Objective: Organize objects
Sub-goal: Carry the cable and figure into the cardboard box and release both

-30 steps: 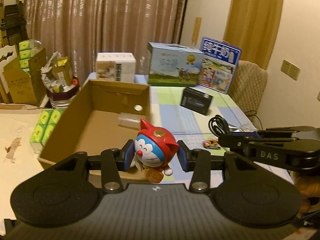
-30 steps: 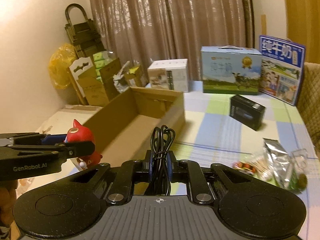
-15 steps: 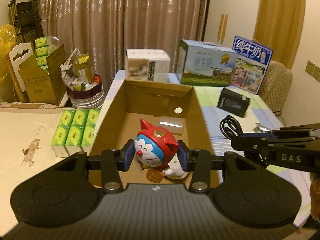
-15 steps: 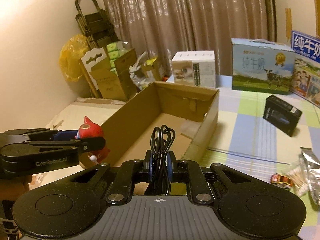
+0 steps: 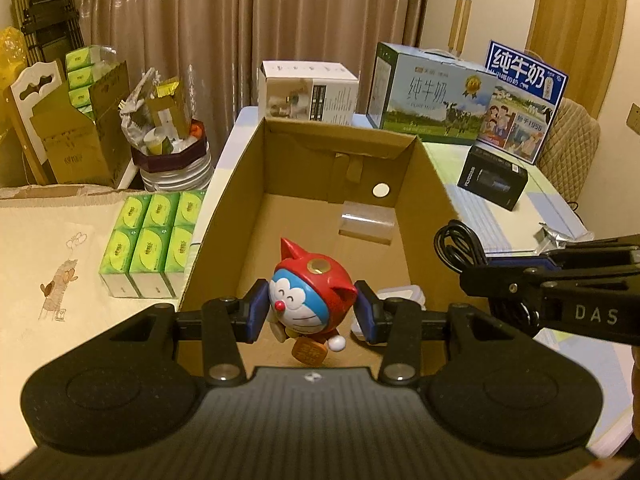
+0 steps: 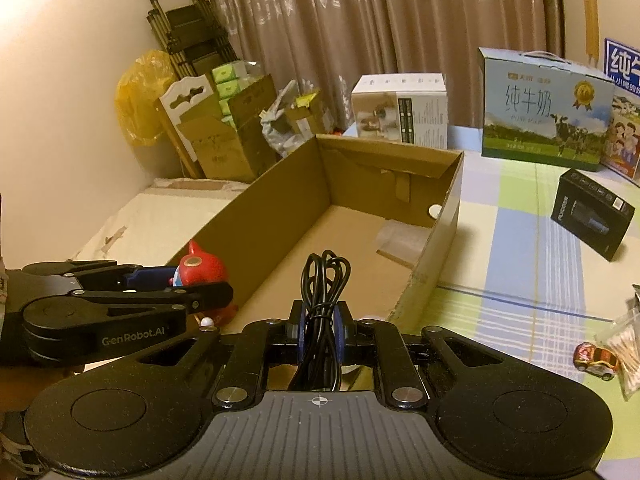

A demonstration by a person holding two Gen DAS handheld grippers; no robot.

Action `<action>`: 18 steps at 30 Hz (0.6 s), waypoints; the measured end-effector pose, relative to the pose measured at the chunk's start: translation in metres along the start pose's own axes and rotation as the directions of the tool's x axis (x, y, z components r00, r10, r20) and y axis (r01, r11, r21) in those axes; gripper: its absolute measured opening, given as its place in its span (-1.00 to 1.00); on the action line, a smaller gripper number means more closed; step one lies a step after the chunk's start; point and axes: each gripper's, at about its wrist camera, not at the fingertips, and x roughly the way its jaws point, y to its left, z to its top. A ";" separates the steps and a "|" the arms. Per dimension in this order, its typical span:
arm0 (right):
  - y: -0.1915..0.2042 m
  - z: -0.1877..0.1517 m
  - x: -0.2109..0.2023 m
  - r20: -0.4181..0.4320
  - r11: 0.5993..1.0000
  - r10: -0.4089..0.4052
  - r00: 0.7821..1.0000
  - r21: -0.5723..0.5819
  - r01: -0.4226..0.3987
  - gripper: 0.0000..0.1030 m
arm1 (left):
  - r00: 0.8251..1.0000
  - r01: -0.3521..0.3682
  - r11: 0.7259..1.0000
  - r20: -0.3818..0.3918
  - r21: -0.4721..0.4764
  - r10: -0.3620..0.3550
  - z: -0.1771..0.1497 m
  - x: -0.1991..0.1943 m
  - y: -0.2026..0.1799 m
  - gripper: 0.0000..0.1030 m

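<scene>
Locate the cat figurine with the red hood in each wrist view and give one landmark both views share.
Left wrist view: cat figurine at lower centre, clamped in the left gripper, over the box's near end.
Right wrist view: cat figurine at lower left, mostly hidden behind the left gripper.
Shared landmark: the open cardboard box.

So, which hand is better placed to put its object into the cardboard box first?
Probably the left. The left gripper holds the Doraemon figure already over the cardboard box floor. The right gripper, shut on the black cable, looks nearer the box's front edge.
</scene>
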 end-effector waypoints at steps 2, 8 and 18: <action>-0.001 0.000 0.003 -0.004 1.000 0.000 1.000 0.005 0.000 -0.80 | 1.000 0.002 1.000 -0.005 -0.003 -0.002 -0.001 0.004 0.002 -0.22; -0.003 -0.001 0.007 -0.009 1.000 0.002 1.000 0.014 -0.002 -0.80 | 1.000 0.000 1.000 -0.007 -0.022 0.000 -0.001 0.013 0.008 -0.19; -0.002 -0.003 0.005 -0.008 1.000 0.015 1.000 0.022 -0.015 -0.79 | 1.000 -0.011 0.999 0.006 -0.041 0.011 -0.001 0.007 0.012 -0.08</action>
